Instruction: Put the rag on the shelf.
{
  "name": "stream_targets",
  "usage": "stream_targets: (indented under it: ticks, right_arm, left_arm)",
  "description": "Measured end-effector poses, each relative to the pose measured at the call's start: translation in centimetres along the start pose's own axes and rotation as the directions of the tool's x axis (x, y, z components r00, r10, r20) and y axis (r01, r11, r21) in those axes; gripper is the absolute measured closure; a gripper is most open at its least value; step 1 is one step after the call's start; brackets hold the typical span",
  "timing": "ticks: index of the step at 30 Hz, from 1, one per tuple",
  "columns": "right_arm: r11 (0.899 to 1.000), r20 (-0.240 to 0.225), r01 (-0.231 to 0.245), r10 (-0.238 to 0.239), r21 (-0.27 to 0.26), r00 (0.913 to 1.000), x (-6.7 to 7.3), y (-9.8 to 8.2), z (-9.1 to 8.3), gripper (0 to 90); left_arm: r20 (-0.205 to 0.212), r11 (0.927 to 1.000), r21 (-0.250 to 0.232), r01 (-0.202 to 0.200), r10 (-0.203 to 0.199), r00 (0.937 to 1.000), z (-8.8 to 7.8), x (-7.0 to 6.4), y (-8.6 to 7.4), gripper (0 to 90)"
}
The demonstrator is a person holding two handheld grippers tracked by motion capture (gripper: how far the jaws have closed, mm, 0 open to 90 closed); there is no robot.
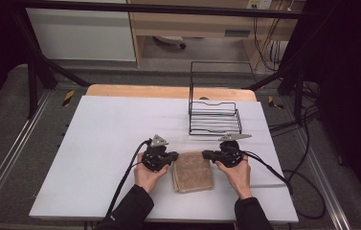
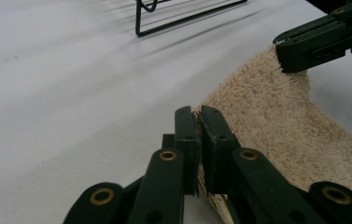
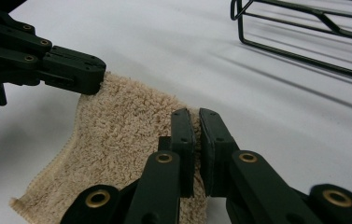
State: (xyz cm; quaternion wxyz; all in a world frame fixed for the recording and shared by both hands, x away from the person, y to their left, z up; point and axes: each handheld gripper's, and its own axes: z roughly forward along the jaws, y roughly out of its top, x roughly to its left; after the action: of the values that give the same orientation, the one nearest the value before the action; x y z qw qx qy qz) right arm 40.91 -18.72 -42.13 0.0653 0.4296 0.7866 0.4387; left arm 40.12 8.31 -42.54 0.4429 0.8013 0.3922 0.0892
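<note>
Folded beige towel (image 1: 193,171) lies on the white counter (image 1: 106,139), near its front edge, between the two hands, long axis running front to back. Left gripper (image 2: 200,119) has its jaws clamped on the far left corner; right gripper (image 3: 197,122) is clamped likewise on the far right corner. Both hands equally near. Cloth is soft looped terry, stitched hem, corners lifted slightly. Black wire rack (image 1: 215,117) stands beyond, well apart, nearer the right hand.

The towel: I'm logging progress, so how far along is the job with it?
Done: the towel lies folded into a small rectangle on the table. In hand: the left gripper and right gripper each pinch a far corner. Left, probably: carrying it to the wire rack, which holds nothing yet.
</note>
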Motion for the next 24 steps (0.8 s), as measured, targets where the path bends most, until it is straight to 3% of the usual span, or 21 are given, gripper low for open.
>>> stream_targets:
  ticks: [24]
  right_arm:
    - [0.993, 0.012, 0.049, -0.048, -0.110, 0.9988, 1.6, 0.9, -3.7, 85.6]
  left_arm:
    - [0.016, 0.9939, -0.105, -0.035, 0.037, 0.9992, -3.0, -2.0, 1.9, 86.1]
